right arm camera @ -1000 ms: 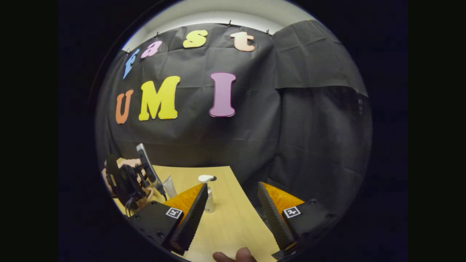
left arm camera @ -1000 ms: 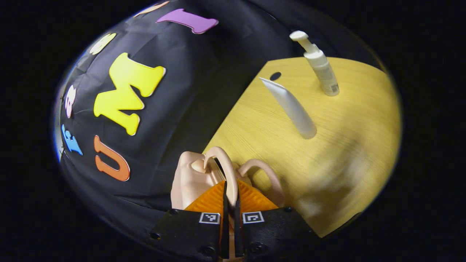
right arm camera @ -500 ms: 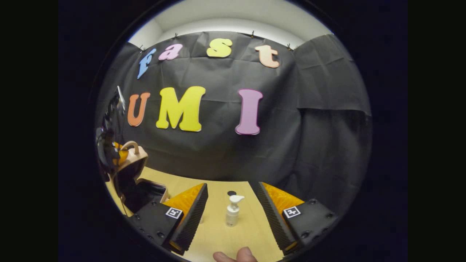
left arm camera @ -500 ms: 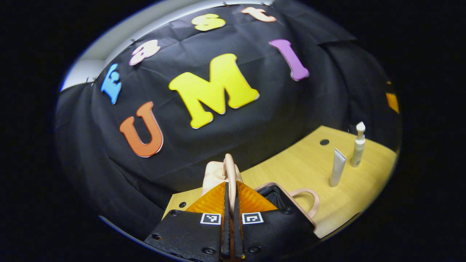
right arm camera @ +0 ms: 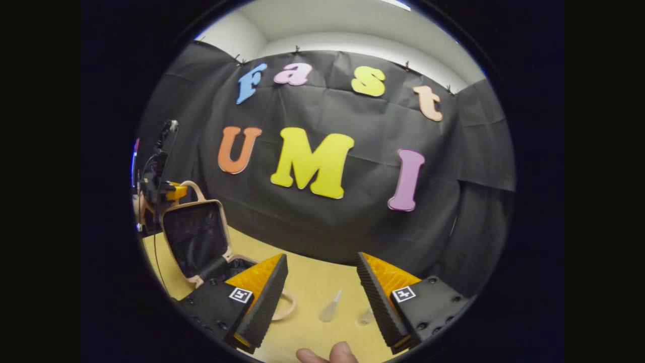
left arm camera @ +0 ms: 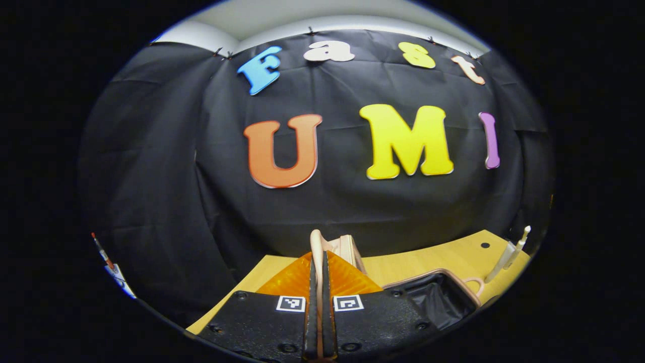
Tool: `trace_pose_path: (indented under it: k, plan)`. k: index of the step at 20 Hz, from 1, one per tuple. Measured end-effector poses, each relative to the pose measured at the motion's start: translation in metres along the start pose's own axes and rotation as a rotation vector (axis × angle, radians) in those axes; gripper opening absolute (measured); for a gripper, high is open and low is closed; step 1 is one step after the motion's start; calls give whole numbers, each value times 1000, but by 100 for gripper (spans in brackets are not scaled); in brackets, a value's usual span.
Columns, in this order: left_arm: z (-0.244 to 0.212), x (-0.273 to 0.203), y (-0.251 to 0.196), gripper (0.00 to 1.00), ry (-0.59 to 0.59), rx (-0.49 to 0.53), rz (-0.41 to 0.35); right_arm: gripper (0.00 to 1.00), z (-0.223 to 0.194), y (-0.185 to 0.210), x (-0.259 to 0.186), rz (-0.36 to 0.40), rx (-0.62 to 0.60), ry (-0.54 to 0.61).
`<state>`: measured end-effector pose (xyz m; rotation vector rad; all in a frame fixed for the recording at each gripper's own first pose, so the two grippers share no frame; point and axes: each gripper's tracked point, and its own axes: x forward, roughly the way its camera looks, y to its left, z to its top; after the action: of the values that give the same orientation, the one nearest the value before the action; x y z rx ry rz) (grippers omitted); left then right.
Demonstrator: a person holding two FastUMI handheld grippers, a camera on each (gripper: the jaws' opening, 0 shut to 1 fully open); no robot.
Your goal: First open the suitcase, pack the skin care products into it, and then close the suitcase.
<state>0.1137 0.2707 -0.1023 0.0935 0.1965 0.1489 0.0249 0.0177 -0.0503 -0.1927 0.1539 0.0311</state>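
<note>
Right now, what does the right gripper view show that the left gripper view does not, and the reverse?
Right gripper view: the raised lid with its dark lining face-on, the left gripper at the lid's top, the open right gripper, and a fingertip at the bottom edge. Left gripper view: a close look at the left gripper shut on the lid handle. Both: the wooden table, the suitcase base, the tube and the pump bottle, blurred in the right gripper view.

left gripper view low over the table (left arm camera: 403, 264), facing the wall, right gripper view likewise, both sharing the suitcase (right arm camera: 194, 237)
</note>
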Motion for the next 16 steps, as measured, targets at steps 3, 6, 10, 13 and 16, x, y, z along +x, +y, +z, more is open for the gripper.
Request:
trace_pose_path:
  k: [3,6,10,13,16]
  plan:
    - [-58,35,47,7,114,-131,54,82,-9,25,2,23,-40,43]
    - [-124,81,52,8,255,-278,57,82,-16,33,5,12,-61,83]
    - [-203,109,35,10,403,-318,63,82,-23,33,7,-14,-83,122]
    - [-228,120,24,12,470,-328,60,82,-24,32,5,-24,-97,126]
    - [-236,113,33,24,502,-304,86,82,-26,30,4,-24,-93,129]
